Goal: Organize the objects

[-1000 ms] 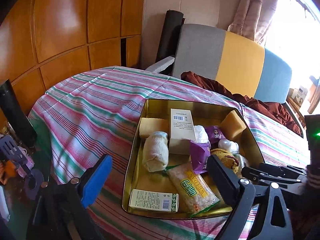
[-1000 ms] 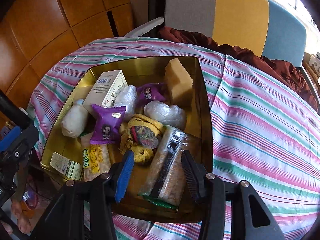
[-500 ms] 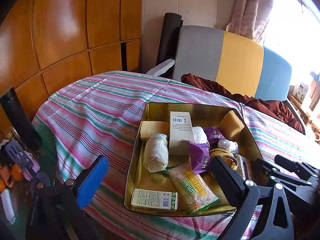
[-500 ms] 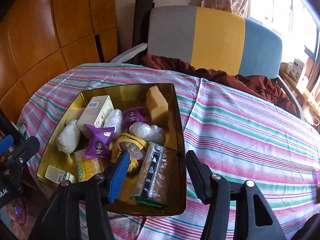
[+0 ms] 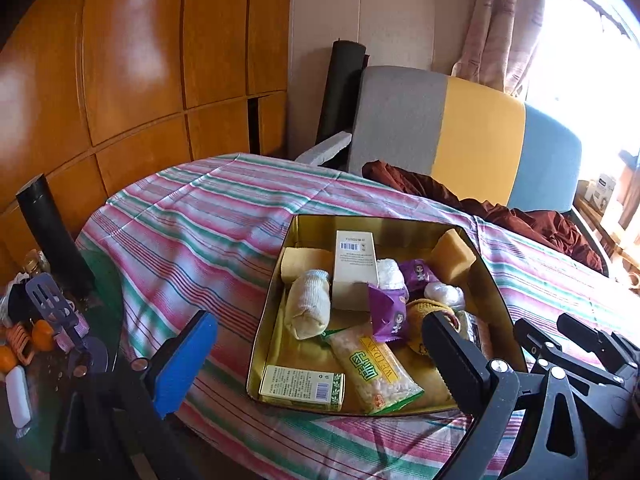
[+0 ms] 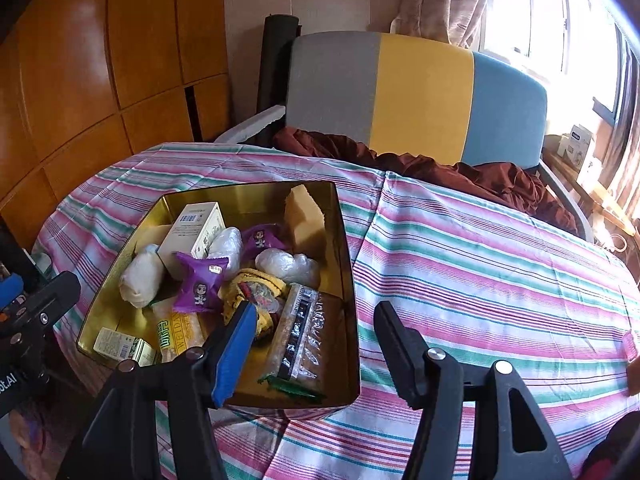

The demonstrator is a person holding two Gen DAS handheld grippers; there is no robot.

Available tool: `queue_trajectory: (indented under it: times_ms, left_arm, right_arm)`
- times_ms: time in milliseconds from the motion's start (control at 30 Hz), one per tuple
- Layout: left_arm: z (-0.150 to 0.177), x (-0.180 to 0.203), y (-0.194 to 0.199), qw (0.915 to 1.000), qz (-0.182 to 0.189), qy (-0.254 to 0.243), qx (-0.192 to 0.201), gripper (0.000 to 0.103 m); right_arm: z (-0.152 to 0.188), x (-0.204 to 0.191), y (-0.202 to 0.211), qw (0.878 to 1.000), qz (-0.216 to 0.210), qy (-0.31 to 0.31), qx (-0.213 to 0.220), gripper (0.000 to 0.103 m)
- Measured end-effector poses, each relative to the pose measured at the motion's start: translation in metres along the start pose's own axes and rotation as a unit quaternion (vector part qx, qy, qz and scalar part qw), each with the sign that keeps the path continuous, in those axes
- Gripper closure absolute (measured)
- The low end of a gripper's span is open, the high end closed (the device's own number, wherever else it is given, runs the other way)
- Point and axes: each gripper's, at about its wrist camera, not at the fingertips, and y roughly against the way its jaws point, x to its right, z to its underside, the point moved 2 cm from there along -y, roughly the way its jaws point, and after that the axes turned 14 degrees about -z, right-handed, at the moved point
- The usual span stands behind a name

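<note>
A gold tin (image 5: 269, 320) (image 6: 347, 264) sits on the striped table and holds several items. Among them are a white barcode box (image 5: 355, 268), a rolled white cloth (image 5: 308, 310), purple packets (image 6: 200, 285), a yellow sponge (image 6: 304, 216), a green carton (image 5: 300, 390) and a clear snack packet (image 6: 298, 336). My left gripper (image 5: 320, 360) hangs wide open before the tin's near left corner and holds nothing. My right gripper (image 6: 318, 354) is above the tin's near right corner. Its jaws are opening; the clear packet lies below them, untouched.
A grey, yellow and blue chair (image 6: 420, 92) with a maroon cloth (image 6: 460, 176) stands behind the table. The striped cloth (image 6: 480, 280) stretches to the right of the tin. A black cylinder (image 5: 52, 236) and small clutter (image 5: 44, 320) are at the left, by wooden panels.
The right jaws have widened and drawn back and up from the clear packet, which stays in the tin. The left gripper has backed off slightly, and more of the room shows.
</note>
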Motion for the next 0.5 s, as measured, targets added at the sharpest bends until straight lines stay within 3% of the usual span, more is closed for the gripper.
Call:
queue_trajectory:
  times_ms: [500]
  left_arm:
    - [0.008, -0.008, -0.012, 0.9999, -0.007, 0.007, -0.014, 0.004]
  right_arm:
    - [-0.002, -0.015, -0.007, 1.000, 0.004, 0.014, 0.000, 0.041]
